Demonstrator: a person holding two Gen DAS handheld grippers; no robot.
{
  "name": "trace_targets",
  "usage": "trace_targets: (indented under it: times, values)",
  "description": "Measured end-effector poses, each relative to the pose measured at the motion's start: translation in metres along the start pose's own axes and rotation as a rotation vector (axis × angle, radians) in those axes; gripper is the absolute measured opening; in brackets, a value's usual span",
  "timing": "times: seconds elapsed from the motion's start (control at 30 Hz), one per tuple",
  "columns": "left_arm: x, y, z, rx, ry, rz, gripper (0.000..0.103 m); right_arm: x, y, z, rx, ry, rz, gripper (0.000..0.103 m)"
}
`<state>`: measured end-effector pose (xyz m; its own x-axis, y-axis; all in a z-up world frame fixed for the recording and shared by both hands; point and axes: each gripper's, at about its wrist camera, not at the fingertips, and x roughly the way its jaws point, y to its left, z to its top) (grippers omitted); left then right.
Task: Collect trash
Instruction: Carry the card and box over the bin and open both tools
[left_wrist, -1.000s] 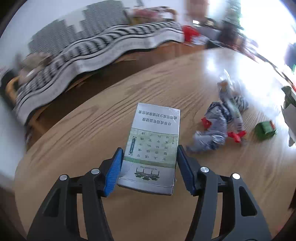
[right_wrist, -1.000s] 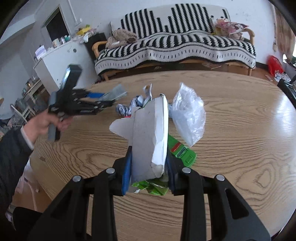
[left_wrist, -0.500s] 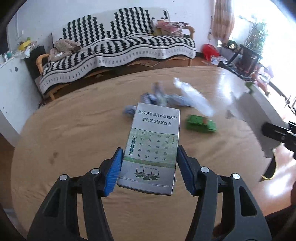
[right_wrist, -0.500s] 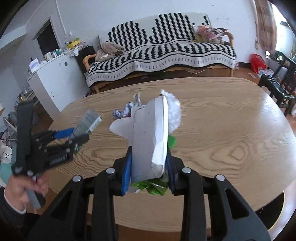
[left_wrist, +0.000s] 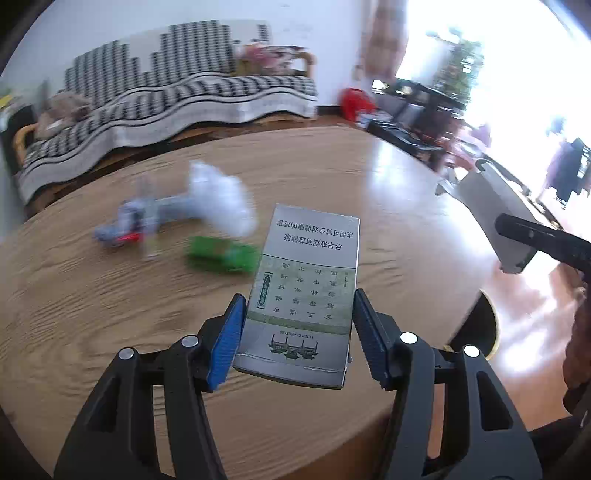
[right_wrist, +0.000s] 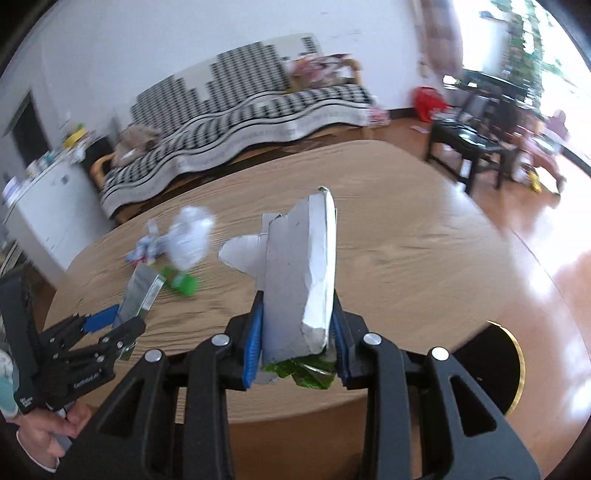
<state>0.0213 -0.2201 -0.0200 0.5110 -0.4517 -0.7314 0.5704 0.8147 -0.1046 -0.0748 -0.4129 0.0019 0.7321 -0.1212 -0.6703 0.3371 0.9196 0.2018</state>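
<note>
Left view: your left tongs (left_wrist: 297, 334) clench a printed box (left_wrist: 308, 291); a plastic bag (left_wrist: 221, 203) and green wrapper (left_wrist: 221, 254) lie ahead-left (uncollected). Right view: your right tongs (right_wrist: 295, 332) grip torn cardboard (right_wrist: 299, 277) above the table (right_wrist: 424, 266).

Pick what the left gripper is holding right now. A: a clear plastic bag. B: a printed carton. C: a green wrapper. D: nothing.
B: the left gripper is clamped on the printed carton, while the plastic bag lies on the table.
</note>
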Motion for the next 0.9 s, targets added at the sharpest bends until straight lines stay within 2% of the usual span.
trace_targets:
  times: [0.27,0.47,0.57,0.7,0.9]
  values:
    - [0.042,-0.127,0.004,0.126,0.02,-0.187,0.058,-0.032,-0.12,-0.012,0.161,-0.044,-0.181,0.032]
    - [0.094,-0.221,-0.008,0.145,0.118,-0.327,0.058,-0.038,-0.194,-0.031,0.286,0.003,-0.282,0.033]
    - [0.12,-0.248,-0.016,0.142,0.177,-0.359,0.058,-0.027,-0.228,-0.047,0.358,0.095,-0.311,0.033]
    - [0.142,-0.278,-0.029,0.175,0.226,-0.372,0.058,-0.009,-0.254,-0.059,0.411,0.174,-0.325,0.033]
    - [0.163,-0.295,-0.033,0.197,0.258,-0.382,0.058,0.006,-0.27,-0.068,0.452,0.228,-0.322,0.033]
